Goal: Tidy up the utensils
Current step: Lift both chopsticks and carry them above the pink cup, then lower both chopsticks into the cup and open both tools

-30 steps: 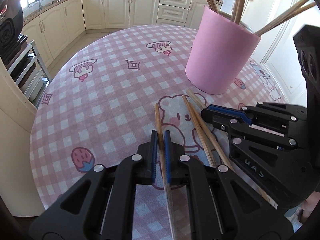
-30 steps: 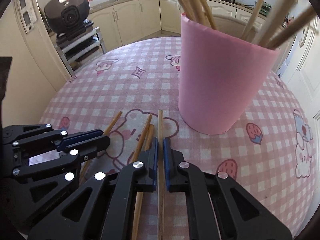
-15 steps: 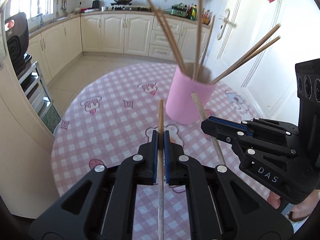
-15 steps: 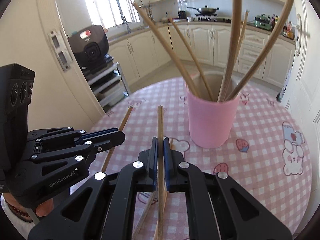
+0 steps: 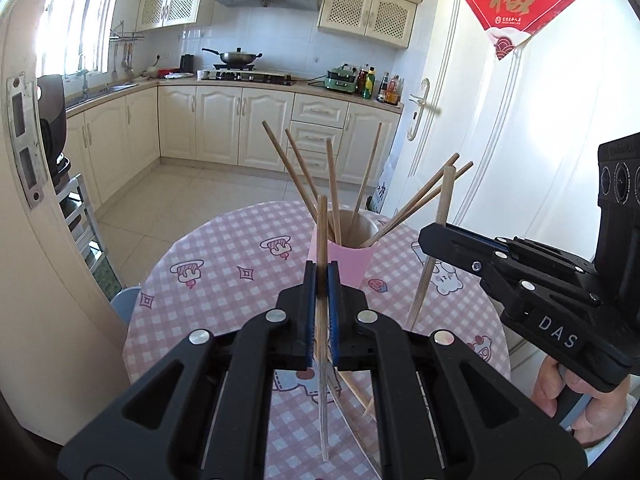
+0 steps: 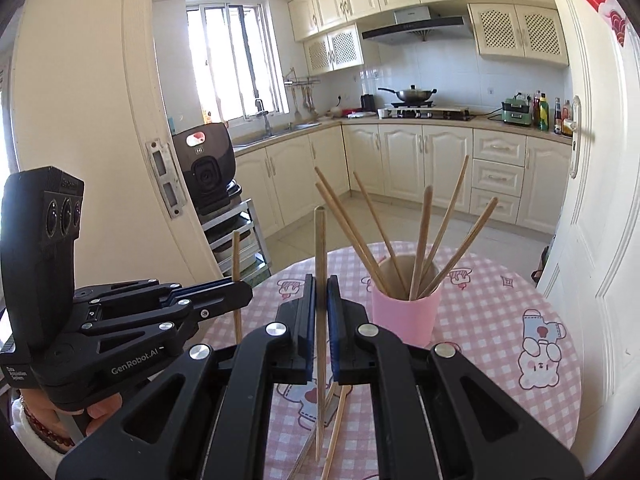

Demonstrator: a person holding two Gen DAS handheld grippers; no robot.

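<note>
Left gripper (image 5: 321, 280) clamped on one chopstick (image 5: 321, 232), right gripper (image 6: 320, 292) clamped on another (image 6: 319, 240); both held near-upright above table (image 6: 500, 320), likely for dropping into pink cup (image 6: 404, 316) at far centre. Spare chopsticks (image 6: 336, 420) lying near.

A round worktop (image 6: 480, 344) under pink-checked cartoon-print cloth carries an upright pink cylindrical holder (image 6: 404, 316) and loose wooden chopsticks (image 6: 338, 420) lying near its front.
</note>
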